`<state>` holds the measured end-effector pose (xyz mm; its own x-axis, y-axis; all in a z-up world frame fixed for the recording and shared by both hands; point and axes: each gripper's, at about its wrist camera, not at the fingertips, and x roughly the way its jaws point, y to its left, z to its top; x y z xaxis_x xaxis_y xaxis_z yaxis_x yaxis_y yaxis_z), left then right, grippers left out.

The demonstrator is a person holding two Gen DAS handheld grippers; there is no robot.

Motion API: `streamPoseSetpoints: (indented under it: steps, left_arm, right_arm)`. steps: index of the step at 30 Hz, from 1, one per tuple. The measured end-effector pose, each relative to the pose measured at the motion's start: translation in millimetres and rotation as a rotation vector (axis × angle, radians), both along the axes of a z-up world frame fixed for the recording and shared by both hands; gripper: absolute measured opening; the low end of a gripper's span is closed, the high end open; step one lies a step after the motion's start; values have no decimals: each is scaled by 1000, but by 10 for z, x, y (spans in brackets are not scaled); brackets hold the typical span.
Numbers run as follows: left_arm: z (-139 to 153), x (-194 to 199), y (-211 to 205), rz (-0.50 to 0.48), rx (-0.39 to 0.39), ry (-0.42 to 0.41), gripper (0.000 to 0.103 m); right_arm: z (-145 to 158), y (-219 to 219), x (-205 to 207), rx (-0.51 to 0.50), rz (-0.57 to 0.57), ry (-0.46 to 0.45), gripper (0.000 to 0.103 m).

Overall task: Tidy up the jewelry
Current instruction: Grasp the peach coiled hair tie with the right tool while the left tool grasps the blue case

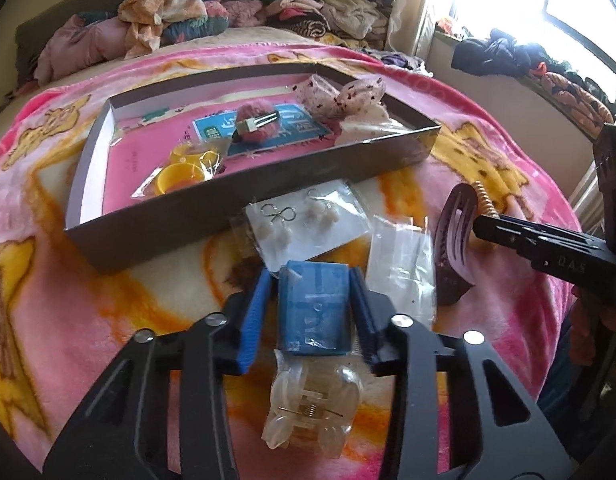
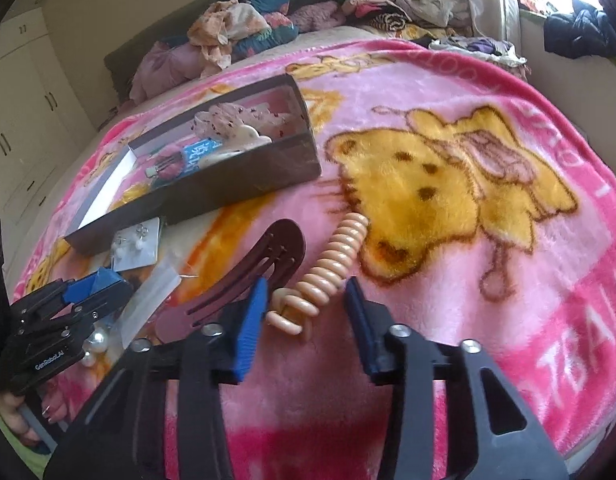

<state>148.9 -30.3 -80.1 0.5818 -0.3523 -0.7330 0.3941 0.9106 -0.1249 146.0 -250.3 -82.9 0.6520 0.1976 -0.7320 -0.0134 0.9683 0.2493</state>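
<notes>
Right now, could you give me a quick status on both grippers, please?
Left gripper closed on blue box. Right gripper open around coil hair tie, not gripping. Brown hair clip touching its left finger.

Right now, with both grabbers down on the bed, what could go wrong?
1. The left gripper straddles the small blue box in clear wrap; slick wrap could slip when lifted.
2. The right gripper has only the end of the peach spiral hair tie between its open jaws, so it may stretch or spring free.
3. The dark maroon hair clip lies beside the left blue finger and could get nudged.
</notes>
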Motion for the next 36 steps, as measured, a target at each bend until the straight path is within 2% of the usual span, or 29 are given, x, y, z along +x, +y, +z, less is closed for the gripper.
streamPoseSetpoints:
  steps: [6, 8, 12, 13, 14, 17, 20, 24, 26, 29, 36]
  left_arm:
    - [33, -21, -7, -1, -5, -10, 28]
    - [64, -42, -12, -9, -8, -18, 28]
    - [154, -91, -51, -21, -7, -44, 28]
    - [176, -102, -57, -24, -8, -51, 28]
    - [193, -106, -64, -27, -9, -52, 25]
    - [216, -113, -59, -25, -4, -57, 25]
    - [223, -111, -37, -18, -4, -55, 25]
    - [233, -117, -7, -10, 1, -57, 25]
    - [256, -124, 5, -5, -6, -61, 25]
    - [299, -124, 23, -4, -13, -72, 25]
    - [407, -64, -24, -6, -28, -96, 25]
  right_arm:
    - [13, -59, -62, 25, -8, -17, 31]
    - [22, -79, -93, 27, -13, -21, 25]
    - [41, -130, -127, 25, -22, -24, 24]
    - [41, -145, -138, 33, -24, -24, 20]
    - [43, -160, -150, 38, -27, -26, 20]
    - [43, -182, -175, 22, -32, -23, 20]
    - [24, -204, -147, 48, -34, -8, 20]
    - [-21, -190, -28, 60, -26, 32, 27]
    - [-46, -182, 18, 66, -21, 40, 26]
    - [-9, -195, -21, 69, -20, 15, 22]
    - [167, -293, -164, 80, -40, -41, 20]
